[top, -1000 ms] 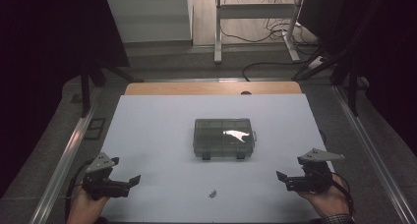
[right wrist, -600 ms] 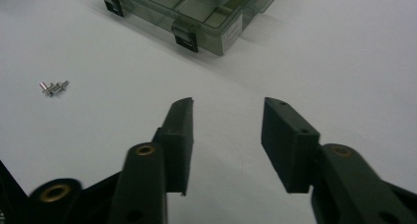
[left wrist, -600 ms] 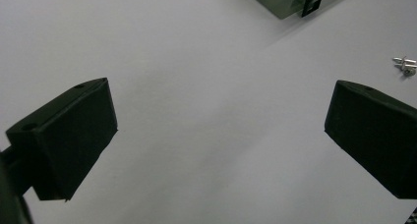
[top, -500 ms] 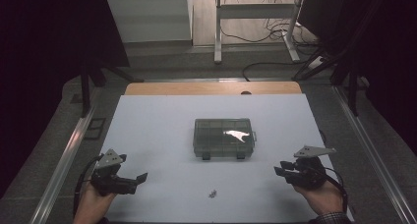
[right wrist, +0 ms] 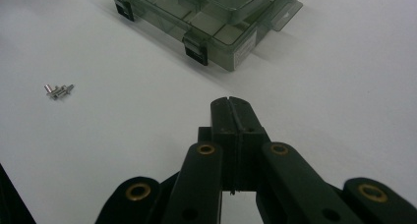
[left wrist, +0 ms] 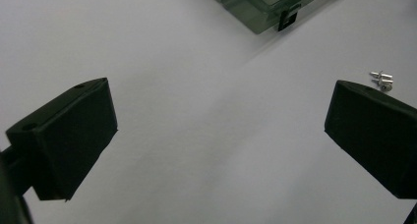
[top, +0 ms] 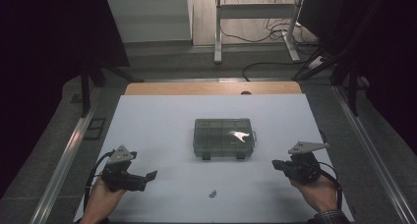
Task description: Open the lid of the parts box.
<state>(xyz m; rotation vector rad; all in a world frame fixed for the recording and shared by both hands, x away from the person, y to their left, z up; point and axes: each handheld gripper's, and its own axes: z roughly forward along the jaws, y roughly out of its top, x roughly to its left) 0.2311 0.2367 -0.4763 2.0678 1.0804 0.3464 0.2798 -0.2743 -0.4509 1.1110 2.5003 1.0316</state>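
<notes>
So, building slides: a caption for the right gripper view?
Shut right gripper over the white table, facing a latched smoky transparent plastic compartment box and small silvery metal pins.

High view overhead, claw views low — sharing the box (top: 224, 137)

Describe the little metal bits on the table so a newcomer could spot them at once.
Start at the white table and find the smoky clear compartment box at its middle. Come toward the person's edge from the box's two black latches: the small cluster of silvery metal pins lies there, between the two grippers. It is the only loose, shiny thing on the white surface.
</notes>
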